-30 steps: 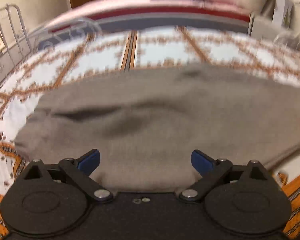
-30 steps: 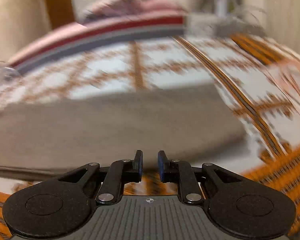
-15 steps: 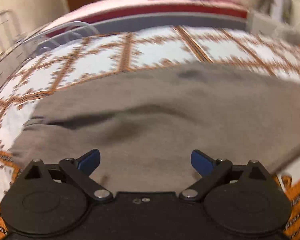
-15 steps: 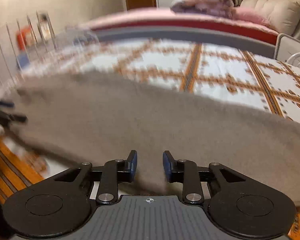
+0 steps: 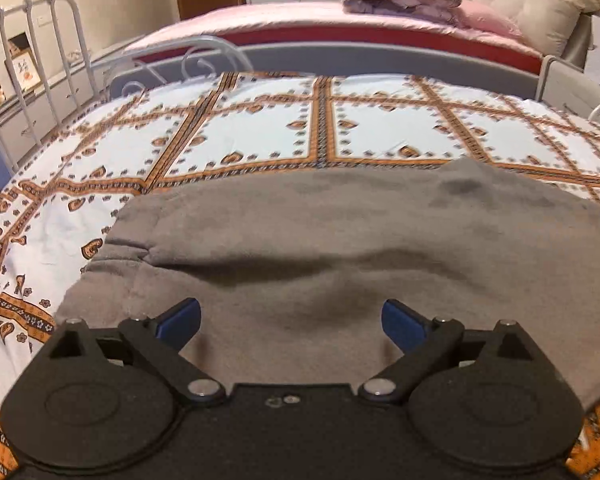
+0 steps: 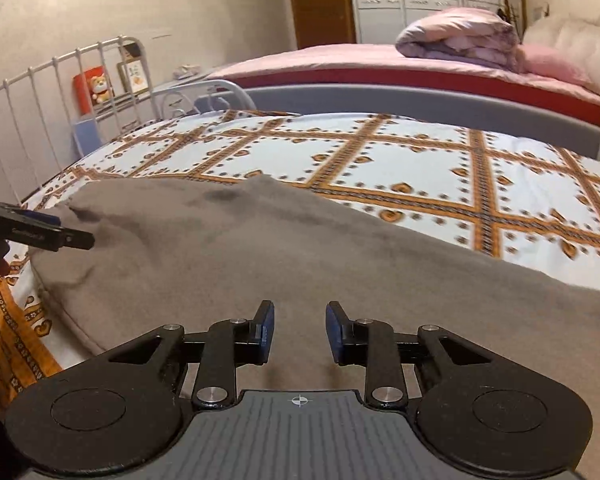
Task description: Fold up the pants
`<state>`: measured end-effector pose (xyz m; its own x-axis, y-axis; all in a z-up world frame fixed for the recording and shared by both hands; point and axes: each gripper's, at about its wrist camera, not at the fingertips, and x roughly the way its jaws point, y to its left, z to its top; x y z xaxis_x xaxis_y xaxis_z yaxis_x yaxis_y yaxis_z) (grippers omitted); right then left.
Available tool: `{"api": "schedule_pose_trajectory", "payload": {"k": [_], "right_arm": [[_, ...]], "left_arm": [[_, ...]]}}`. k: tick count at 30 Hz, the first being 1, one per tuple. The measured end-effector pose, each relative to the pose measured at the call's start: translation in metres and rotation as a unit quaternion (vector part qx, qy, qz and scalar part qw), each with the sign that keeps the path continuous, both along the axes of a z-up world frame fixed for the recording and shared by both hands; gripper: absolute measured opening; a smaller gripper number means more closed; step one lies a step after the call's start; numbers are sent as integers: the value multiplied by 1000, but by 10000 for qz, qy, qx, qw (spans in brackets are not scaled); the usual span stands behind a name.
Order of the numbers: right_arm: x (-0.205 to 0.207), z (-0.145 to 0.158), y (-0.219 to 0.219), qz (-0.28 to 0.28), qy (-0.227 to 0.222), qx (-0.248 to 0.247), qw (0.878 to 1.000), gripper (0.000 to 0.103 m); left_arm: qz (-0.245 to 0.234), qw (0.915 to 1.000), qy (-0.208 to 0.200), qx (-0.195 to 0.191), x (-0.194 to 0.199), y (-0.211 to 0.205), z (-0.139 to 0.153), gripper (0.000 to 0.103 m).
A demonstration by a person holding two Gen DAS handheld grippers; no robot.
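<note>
- Looking past your right gripper [image 6: 299, 330], only that view catches your left gripper [image 6: 40, 232] at the frame's edge.
- Grey fleece pants [image 5: 340, 248] lie under both grippers, seemingly untouched; both jaws stand apart, the left wider.

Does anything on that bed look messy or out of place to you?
Nothing is spilled or damaged. The grey pants lie across the patterned bedspread, not quite flat: a soft ridge and crease run across the middle, and the left end shows stepped layers. Both grippers, left and right, are open above the cloth.

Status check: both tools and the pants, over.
Left tool open, empty, over pants. Right tool open, empty. Pants flat on patterned bedspread. Nothing in the way.
</note>
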<state>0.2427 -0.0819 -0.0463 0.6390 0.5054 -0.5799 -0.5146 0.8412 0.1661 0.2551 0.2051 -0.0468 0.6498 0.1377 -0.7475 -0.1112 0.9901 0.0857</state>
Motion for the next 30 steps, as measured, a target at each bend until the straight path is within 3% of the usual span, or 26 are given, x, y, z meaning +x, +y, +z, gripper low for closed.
{"api": "schedule_pose_trajectory", "payload": {"k": [2,4,9,12,13,15,17,19,23,25,29,30], "right_arm": [[12,-9,11,-82,60,-237,9997,30],[29,-21,18,-182,375,-586,9974,33],[36,5,6,-307,69,-106,9994,35],[58,6,11,-374,128,-173,9991,36],[70,0,14,-420,176,-340,9984,36],[95,-20,16,-767,505,-941,9913,37],[101,-12,8,-905,514,-646,9925,38],[98,2,7,-699,231,-255,9970,38],[111,16,27,-365,56,239,9990,38],[122,18,44,-237,26,252,9994,38],[140,19,79,45,-10,154,9999,39],[144,19,86,88,-43,128,9999,47]], "left_arm": [[61,9997,255,4,10,9,-13,92],[88,9997,218,-25,13,10,-13,92],[235,9992,-332,14,19,0,9,91],[293,9995,-133,57,36,5,-2,93],[293,9995,65,138,42,8,-11,94],[183,9995,83,244,43,10,-15,94],[132,9995,-118,260,40,11,-2,91],[227,9988,-345,260,41,22,8,88],[654,9972,-307,194,49,63,10,81],[791,9965,-268,20,50,82,7,82],[608,9966,-237,-501,58,106,-3,85],[550,9965,-246,-574,61,108,-4,86]]}}
